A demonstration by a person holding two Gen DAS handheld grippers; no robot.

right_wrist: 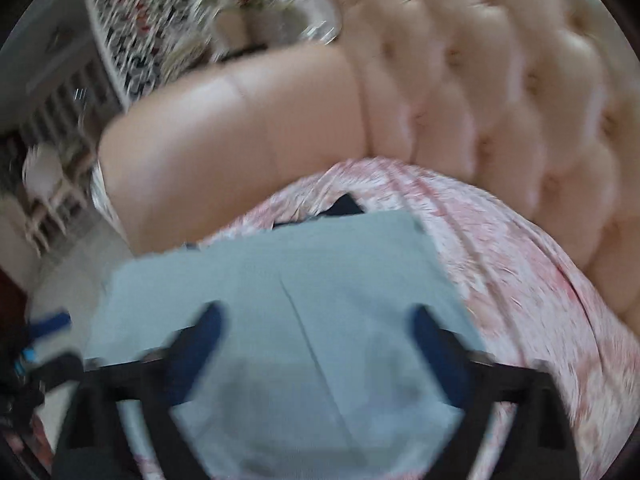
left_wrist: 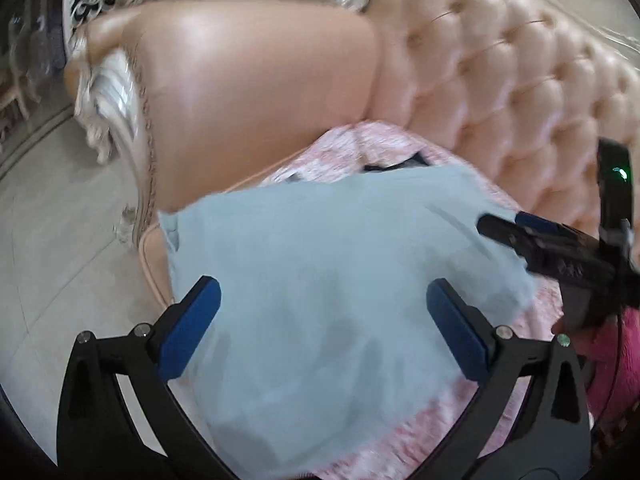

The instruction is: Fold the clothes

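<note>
Home living room, tufted pink sofa (left_wrist: 520, 80), ornate carved armrest (left_wrist: 108, 92), tiled floor (left_wrist: 60, 240)

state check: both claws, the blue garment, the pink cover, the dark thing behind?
left claw: open, holding nothing, over the garment
right claw: open, holding nothing
light blue garment: spread on the cover, centre crease visible
pink floral cover: draped over the sofa seat
dark garment: mostly hidden behind the blue one

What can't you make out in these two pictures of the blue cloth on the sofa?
- Dark garment: both views show only slivers; the light blue cloth covers the rest.
- Blue cloth's near edge: cut off by the bottom of both frames.
- Right gripper: motion-blurred in the right wrist view.
- White patterned furniture behind the pink sofa armrest: too blurred to identify.
</note>
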